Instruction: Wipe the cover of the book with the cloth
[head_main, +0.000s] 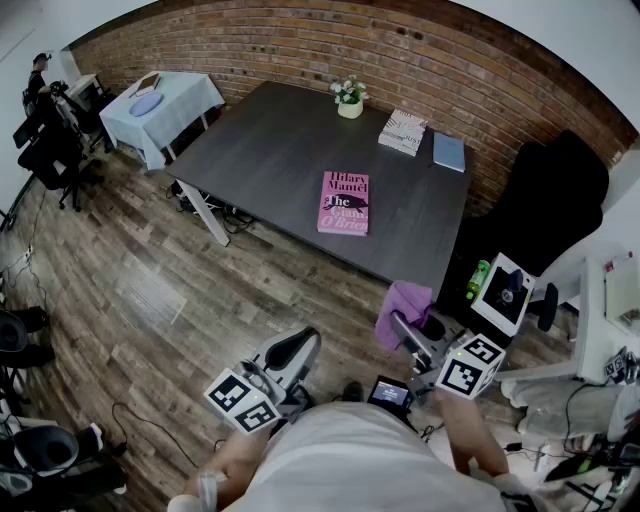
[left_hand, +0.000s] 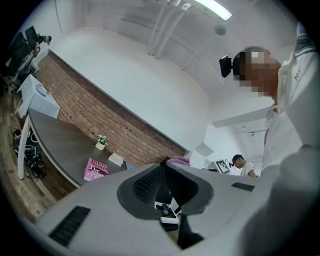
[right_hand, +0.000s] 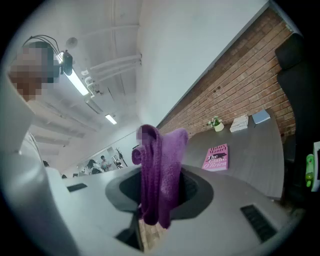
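Purple, soft and nappy, the cloth (right_hand: 159, 170) hangs in a bunched fold from the right gripper (right_hand: 160, 197), whose jaws pinch it at mid-length. One end curls above the pads and the rest droops below them. The left gripper (left_hand: 167, 182) has its jaws pressed together with nothing between them. Both tools are held low, close to the person's torso, left hand (head_main: 235, 455) and right hand (head_main: 465, 432) gripping from behind, jaws aimed forward at the table (head_main: 270, 140). The book (head_main: 344, 203), a flat pink rectangle with a glossy cover, lies face up on that matte dark grey top, well ahead of both pairs of jaws. Farther beyond it, by the brick wall (head_main: 300, 50), a small white pot (head_main: 349, 107) holds pale flowers.
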